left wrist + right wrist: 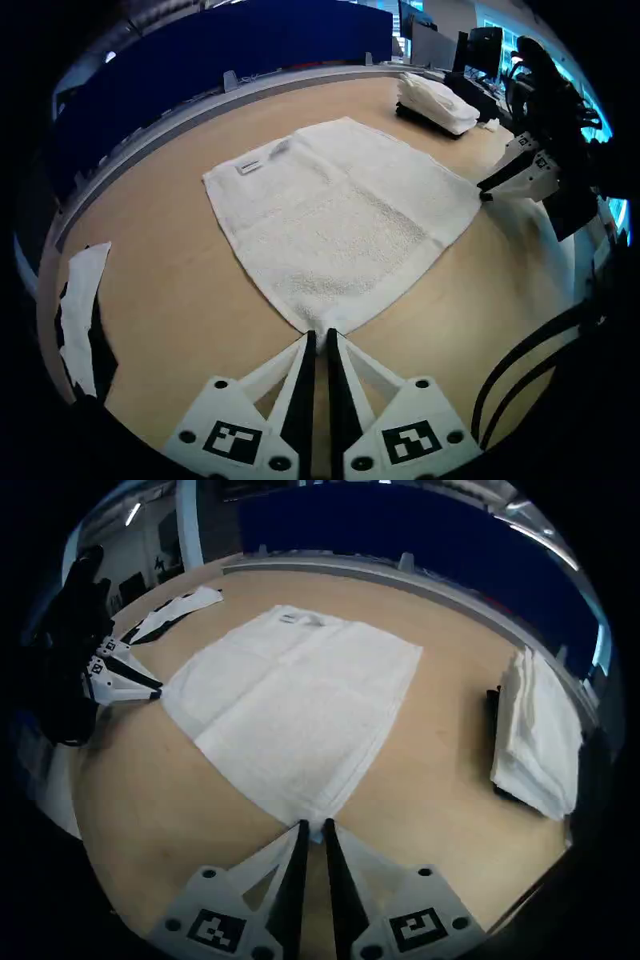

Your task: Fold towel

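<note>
Loose white cloth lies well left of towel, near tabletop edge. Towel spread flat mid-tabletop, label patch at its far-left corner. Left tool at towel's near corner, fingers closed, pinching corner fabric. Right tool at towel's right-hand corner as left gripper view shows it, fingers likewise clamped on fabric. Stack of folded towels on dark tray, beyond towel to right, apart from it. Blue partition behind towel, along tabletop's far edge.
</note>
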Tool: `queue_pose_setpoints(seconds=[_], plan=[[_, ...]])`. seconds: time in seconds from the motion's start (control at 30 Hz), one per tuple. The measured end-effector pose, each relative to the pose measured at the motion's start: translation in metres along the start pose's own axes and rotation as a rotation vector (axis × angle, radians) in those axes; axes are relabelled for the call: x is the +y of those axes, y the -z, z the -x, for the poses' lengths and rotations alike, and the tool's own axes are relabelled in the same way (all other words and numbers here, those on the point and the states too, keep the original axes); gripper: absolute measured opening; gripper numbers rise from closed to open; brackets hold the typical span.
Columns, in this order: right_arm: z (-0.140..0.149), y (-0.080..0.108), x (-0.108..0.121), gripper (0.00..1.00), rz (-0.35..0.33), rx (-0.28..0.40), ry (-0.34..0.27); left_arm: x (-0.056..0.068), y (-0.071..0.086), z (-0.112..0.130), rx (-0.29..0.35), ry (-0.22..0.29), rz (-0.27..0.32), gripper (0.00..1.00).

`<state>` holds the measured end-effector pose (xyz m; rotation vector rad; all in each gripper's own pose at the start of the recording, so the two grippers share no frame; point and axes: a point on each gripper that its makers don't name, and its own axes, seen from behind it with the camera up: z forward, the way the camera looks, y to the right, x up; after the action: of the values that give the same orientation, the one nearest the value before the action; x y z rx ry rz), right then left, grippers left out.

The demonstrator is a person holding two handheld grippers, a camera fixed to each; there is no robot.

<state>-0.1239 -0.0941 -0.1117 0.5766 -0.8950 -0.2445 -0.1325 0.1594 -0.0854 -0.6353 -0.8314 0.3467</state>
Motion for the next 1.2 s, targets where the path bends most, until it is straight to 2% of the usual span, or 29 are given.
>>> queue_pose_setpoints(seconds=[0.2, 0.5, 0.93, 1.2], plan=[[-0.007, 0.005, 0.002, 0.15, -0.001, 0.003, 0.004, 0.001, 0.007, -0.005, 0.002, 0.013, 0.012, 0.09], [-0.02, 0.022, 0.001, 0.14, -0.006, 0.013, 0.014, 0.003, 0.023, -0.017, 0.015, 0.03, 0.016, 0.09], [-0.031, 0.062, -0.009, 0.14, -0.029, 0.006, 0.003, 0.015, 0.065, -0.025, 0.013, 0.088, 0.04, 0.09], [-0.035, 0.085, -0.018, 0.14, -0.043, 0.001, -0.003, 0.024, 0.088, -0.027, 0.008, 0.105, 0.054, 0.09]])
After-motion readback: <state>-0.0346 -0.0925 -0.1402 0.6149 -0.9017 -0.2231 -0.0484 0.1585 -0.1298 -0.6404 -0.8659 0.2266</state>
